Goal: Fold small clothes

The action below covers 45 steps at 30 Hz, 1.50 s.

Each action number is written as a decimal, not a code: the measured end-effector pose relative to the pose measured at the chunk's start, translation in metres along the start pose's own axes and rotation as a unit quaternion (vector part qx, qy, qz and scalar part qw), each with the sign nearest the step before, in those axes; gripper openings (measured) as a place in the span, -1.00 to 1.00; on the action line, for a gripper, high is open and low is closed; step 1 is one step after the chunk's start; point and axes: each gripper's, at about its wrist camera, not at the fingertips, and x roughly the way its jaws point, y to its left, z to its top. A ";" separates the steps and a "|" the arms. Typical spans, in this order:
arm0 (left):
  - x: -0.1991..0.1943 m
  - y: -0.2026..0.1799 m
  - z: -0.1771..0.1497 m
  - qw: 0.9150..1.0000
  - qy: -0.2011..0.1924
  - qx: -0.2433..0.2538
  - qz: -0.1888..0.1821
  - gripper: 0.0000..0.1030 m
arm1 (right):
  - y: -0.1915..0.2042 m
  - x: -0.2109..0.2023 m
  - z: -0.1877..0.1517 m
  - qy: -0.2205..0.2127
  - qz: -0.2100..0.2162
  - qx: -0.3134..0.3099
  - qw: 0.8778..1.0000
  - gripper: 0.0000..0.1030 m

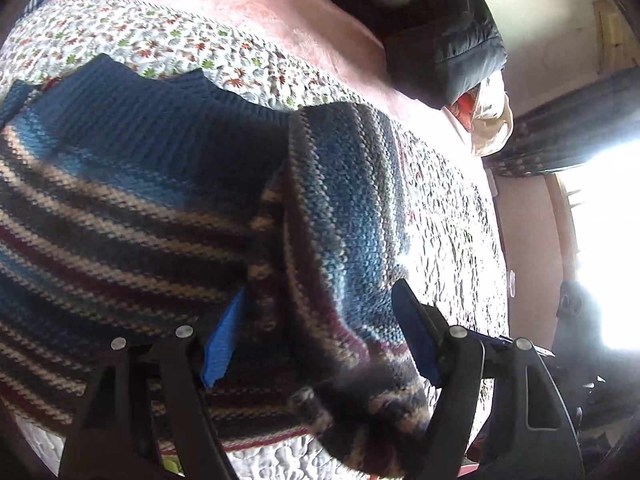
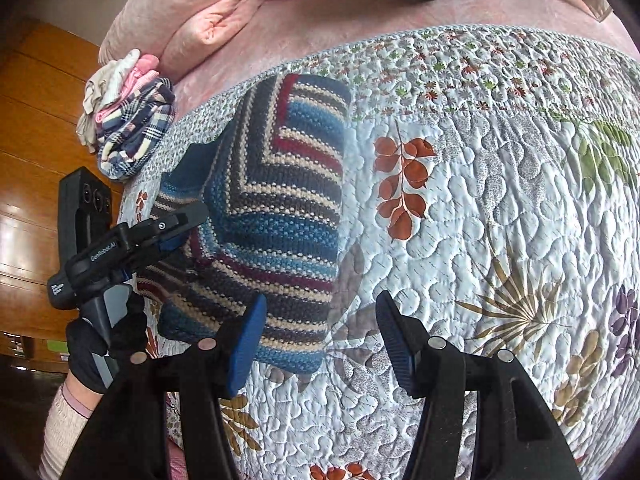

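A striped knitted sweater [image 2: 276, 208] lies partly folded on a flowered quilt [image 2: 500, 208] that covers a bed, close to the quilt's left edge as the right wrist view shows it. One sleeve [image 1: 352, 208] is turned over the body of the sweater, its cuff end bunched up between the fingers of the left gripper [image 1: 320, 344]. That gripper's jaws stand apart on either side of the sleeve, and I cannot tell whether they press on it. A gloved hand [image 2: 106, 344] holds the left gripper's handle at the sweater's left side. The right gripper [image 2: 320, 344] hovers over the sweater's near right corner with its jaws wide apart and nothing between them. Beyond the quilt's far left corner sits a pile of folded clothes [image 2: 132, 128] on a pink blanket [image 2: 320, 28], with a pink duvet [image 2: 200, 4] heaped behind it
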 end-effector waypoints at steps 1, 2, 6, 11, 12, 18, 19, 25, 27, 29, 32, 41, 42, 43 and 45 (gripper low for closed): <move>0.002 -0.001 0.000 1.000 0.001 0.001 0.003 0.40 | 0.000 0.003 0.000 0.003 0.003 0.000 1.000 0.12; 0.005 -0.003 0.000 1.000 0.001 0.003 0.005 0.40 | 0.001 0.007 -0.001 0.005 0.004 -0.002 1.000 0.12; 0.007 -0.006 0.000 1.000 0.004 0.004 0.000 0.28 | 0.004 0.023 -0.005 0.022 -0.004 -0.012 1.000 0.12; 0.001 -0.001 0.002 1.000 0.000 -0.006 -0.022 0.19 | 0.005 0.034 -0.009 0.033 -0.007 -0.014 0.999 0.12; 0.001 0.003 0.002 1.000 0.000 -0.010 -0.021 0.20 | 0.006 0.035 -0.009 0.033 -0.006 -0.015 0.999 0.12; 0.014 0.012 0.000 1.000 0.021 -0.021 -0.005 0.36 | 0.012 0.043 -0.012 0.042 -0.007 -0.025 0.999 0.12; 0.015 0.013 0.000 1.000 0.023 -0.021 -0.001 0.37 | 0.012 0.044 -0.013 0.042 -0.008 -0.027 0.999 0.12; 0.009 0.005 0.003 1.000 0.013 -0.010 -0.020 0.32 | 0.016 0.045 -0.011 0.041 -0.011 -0.034 0.999 0.12; 0.013 -0.001 0.004 1.000 0.016 -0.001 -0.019 0.32 | 0.014 0.047 -0.011 0.042 -0.010 -0.030 0.999 0.12; 0.019 -0.005 0.005 1.000 0.021 0.009 -0.013 0.32 | 0.017 0.049 -0.011 0.043 -0.011 -0.032 0.999 0.12; 0.026 -0.008 0.008 1.000 0.023 0.007 -0.011 0.32 | 0.019 0.051 -0.012 0.044 -0.012 -0.035 0.998 0.12; 0.017 -0.029 0.007 0.999 -0.017 0.035 -0.022 -0.57 | 0.028 0.054 -0.009 0.041 -0.010 -0.040 0.998 0.12; 0.013 -0.030 0.007 0.999 -0.024 0.033 -0.029 -0.59 | 0.028 0.052 -0.008 0.040 -0.006 -0.039 0.998 0.12; 0.009 -0.030 0.007 0.998 -0.029 0.028 -0.038 -0.59 | 0.027 0.049 -0.006 0.038 0.001 -0.037 0.999 0.12; 0.000 -0.028 0.008 0.998 -0.039 0.020 -0.052 -0.61 | 0.023 0.039 -0.002 0.027 0.019 -0.028 0.999 0.12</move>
